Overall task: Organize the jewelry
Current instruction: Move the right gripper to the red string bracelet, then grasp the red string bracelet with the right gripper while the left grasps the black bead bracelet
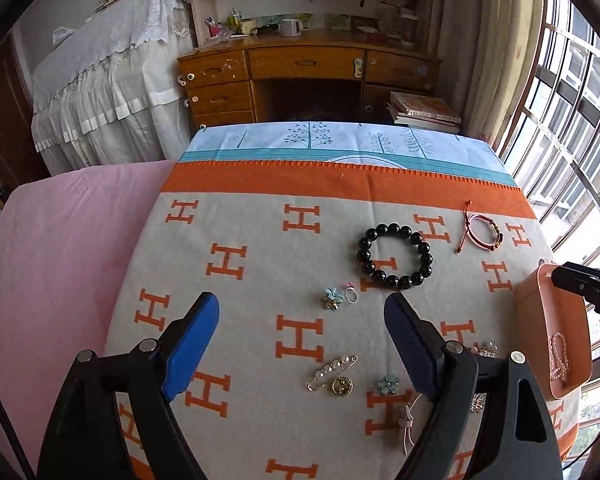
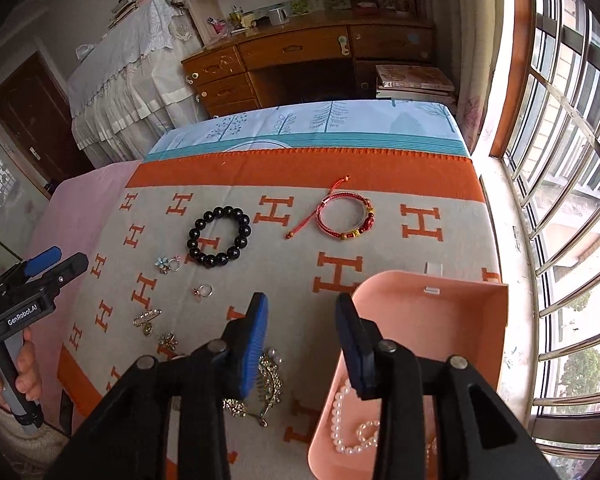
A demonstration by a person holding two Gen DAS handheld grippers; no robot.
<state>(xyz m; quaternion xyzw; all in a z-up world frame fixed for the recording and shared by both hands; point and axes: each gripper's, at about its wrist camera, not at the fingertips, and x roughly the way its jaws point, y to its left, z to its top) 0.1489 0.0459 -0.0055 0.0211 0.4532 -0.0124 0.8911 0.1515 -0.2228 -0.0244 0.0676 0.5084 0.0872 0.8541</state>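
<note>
Left wrist view: the left gripper (image 1: 302, 320) hangs above the blanket-covered surface (image 1: 260, 264) with its jaws spread wide and nothing between them. Below them lie a pearl safety pin (image 1: 332, 372), a round gold brooch (image 1: 342, 386) and a blue flower piece (image 1: 388, 384). A black bead bracelet (image 1: 395, 256) and a red cord bracelet (image 1: 482, 231) lie further off. The pink tray (image 1: 540, 312) sits at the right edge.

Right wrist view: the right gripper (image 2: 302, 312) has its jaws partly apart, empty, one either side of the pink tray's near rim (image 2: 428, 280). A pearl strand (image 2: 346, 424) already lies inside the tray. A gold leaf brooch (image 2: 270, 380) lies just beside the tray on the surface.

Risks: the small pieces lie close together, so wide jaws may catch two at once. The soft blanket may bunch under a low approach and shift neighbouring items. A jaw striking the tray rim could tip it and spill the pearls.
</note>
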